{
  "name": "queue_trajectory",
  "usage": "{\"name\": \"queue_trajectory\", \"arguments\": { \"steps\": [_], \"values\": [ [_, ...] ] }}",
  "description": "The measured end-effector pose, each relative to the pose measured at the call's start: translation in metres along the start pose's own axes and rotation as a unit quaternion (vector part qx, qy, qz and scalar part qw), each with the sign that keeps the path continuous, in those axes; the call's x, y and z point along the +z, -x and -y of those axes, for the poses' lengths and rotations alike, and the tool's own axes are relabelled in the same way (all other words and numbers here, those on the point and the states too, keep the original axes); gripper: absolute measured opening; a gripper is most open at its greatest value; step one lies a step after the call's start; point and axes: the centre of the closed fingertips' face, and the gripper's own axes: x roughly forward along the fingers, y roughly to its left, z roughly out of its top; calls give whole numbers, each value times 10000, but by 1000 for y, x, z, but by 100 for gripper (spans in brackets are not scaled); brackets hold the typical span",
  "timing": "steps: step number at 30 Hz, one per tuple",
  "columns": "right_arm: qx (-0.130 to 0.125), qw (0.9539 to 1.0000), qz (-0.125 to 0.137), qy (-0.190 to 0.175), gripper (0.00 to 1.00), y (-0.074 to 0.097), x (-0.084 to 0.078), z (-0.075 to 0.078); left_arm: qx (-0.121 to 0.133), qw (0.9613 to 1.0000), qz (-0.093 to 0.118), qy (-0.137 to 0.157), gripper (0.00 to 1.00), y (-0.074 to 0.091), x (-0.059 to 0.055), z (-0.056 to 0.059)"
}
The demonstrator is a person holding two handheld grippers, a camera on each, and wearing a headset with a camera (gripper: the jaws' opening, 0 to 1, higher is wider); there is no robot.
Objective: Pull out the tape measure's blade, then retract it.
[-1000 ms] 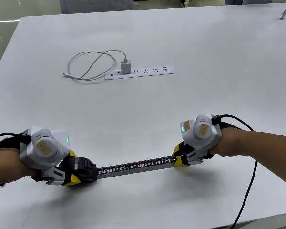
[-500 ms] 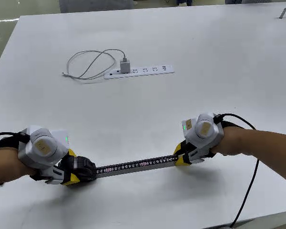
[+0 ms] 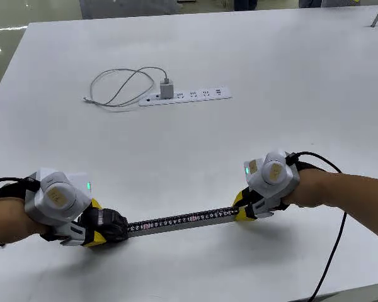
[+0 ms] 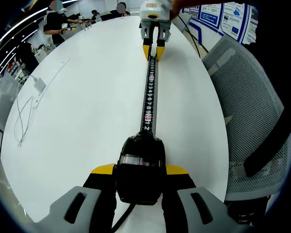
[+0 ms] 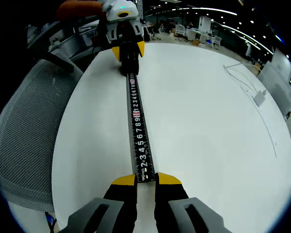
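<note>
DESK TRIAL: A tape measure's black case (image 3: pixel 113 225) sits clamped between the fingers of the left gripper (image 3: pixel 99 221) near the desk's (image 3: pixel 252 113) front edge at 7 o'clock. At 5 o'clock the right gripper (image 3: pixel 240 208) pinches the tip of the blade (image 3: pixel 179 220), its fingers drawn narrow on it. The numbered blade runs straight between the two, low over the white surface. A power strip (image 3: pixel 189 94) and its looped cable (image 3: pixel 116 85) lie well apart at 11 o'clock. The pull-out looks well along. To do it cleanly, the right gripper should draw straight toward 3 o'clock, in line with the case's mouth, with the blade level and untwisted and the case steadied by the left. For the return, the tip is best eased back, not let snap.
</note>
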Motion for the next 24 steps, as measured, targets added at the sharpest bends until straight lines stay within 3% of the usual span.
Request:
{"name": "queue_trajectory", "arguments": {
  "steps": [17, 24],
  "values": [
    [2, 9999, -23, -148, 11, -1, 2, -1, 76, 9999, 112, 74, 31, -1, 1, 1],
    [129, 9998, -147, -88, 11, -2, 3, 0, 73, 9997, 180, 151, 32, -1, 1, 0]
  ]
}}
